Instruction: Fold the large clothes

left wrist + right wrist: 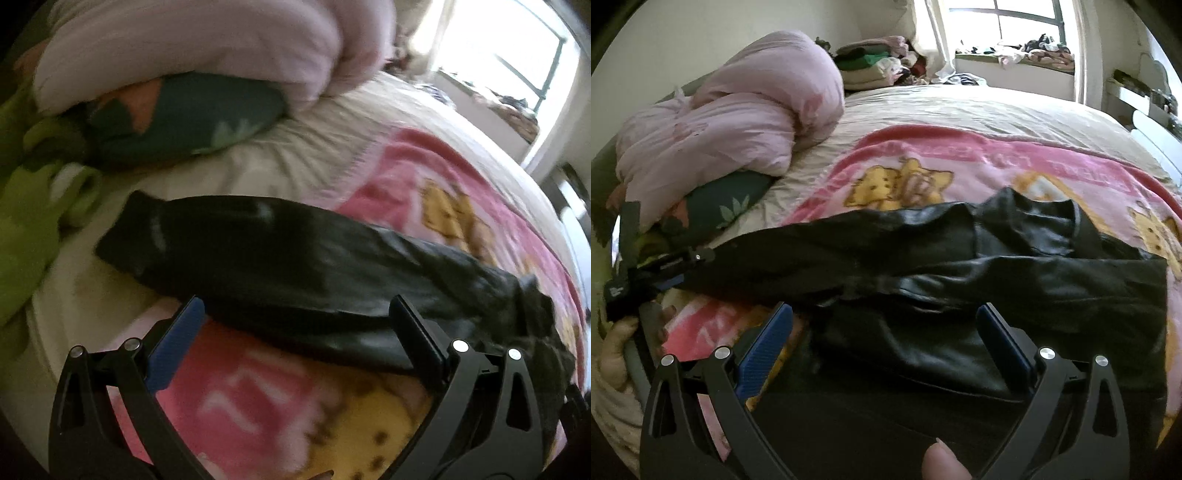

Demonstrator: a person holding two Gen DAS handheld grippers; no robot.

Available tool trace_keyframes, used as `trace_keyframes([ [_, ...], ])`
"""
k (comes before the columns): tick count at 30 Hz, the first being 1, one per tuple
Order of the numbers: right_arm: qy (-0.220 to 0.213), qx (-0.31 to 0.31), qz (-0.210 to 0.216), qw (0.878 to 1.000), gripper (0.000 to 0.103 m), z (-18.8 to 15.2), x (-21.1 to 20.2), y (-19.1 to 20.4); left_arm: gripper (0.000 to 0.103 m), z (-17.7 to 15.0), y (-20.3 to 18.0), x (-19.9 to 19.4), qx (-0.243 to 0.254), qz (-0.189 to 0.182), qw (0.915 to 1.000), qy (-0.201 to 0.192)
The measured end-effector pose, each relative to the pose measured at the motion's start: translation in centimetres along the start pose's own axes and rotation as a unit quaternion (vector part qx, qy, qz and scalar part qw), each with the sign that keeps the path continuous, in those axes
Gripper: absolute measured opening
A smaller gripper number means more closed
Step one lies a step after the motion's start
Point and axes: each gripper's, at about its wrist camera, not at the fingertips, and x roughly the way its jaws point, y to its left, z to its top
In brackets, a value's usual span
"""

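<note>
Black, shiny trousers (923,295) lie right under the right gripper (886,325), whose jaws stand wide apart with nothing between them; the nearer folds of the cloth fill the gap below its fingers, though whether they touch it cannot be told. The garment lies stretched across a pink blanket (960,155) on a bed (997,107), its long axis running side to side in front of both tools. The bunched, wider end sits toward the right, while the narrow leg end (125,229) reaches out to the left onto the pale sheet.

From the left wrist view, the left gripper (295,317) is also spread open and empty, poised at the near long edge of the trousers, roughly midway along the leg. That view is blurred, so contact cannot be judged. In the right wrist view the left gripper shows at the far left, close beside the leg end.

Each hand is therefore nearest its own end of the garment, which suits a fold that brings one end over the other along the long axis.

Beyond the trousers, a pink duvet (738,110) is heaped on a dark leaf-patterned pillow (727,206) at the left, with a bright window (1015,22) behind the bed.
</note>
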Motion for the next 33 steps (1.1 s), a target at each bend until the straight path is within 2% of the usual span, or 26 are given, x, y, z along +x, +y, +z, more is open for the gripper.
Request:
trace_keyframes([
  [11,0.018,-0.003,0.029,0.999,0.099,0.8,2.9,5.6,0.094,1.3,6.1,1.9,-0.101,0.025,0.9944,0.017],
  [14,0.017,0.003,0.039,0.999,0.099,0.6,3.3,6.7,0.094,1.5,7.9,2.8,-0.134,0.038,0.9898,0.03],
  [19,0.023,0.004,0.044,0.999,0.099,0.2,3.9,7.8,0.094,1.1,11.6,5.0,-0.195,0.054,0.9763,0.076],
  [24,0.025,0.01,0.047,0.999,0.099,-0.4,3.9,7.6,0.094,0.7,13.7,7.3,-0.219,0.071,0.9678,0.102],
  [27,0.026,0.024,0.048,0.998,0.099,-0.8,3.7,6.8,0.094,1.2,13.6,8.1,-0.21,0.067,0.9699,0.103],
  [30,0.024,0.036,0.043,0.998,0.099,-1.4,3.2,5.6,0.094,1.4,13.6,8.0,-0.215,0.042,0.9721,0.085],
  [32,0.021,0.043,0.04,0.998,0.099,-1.6,3.0,4.9,0.085,1.3,13.7,8.0,-0.216,0.034,0.9729,0.076],
  [33,0.019,0.049,0.039,0.998,0.099,-1.7,2.8,4.4,0.069,1.4,13.7,7.9,-0.215,0.029,0.9737,0.068],
])
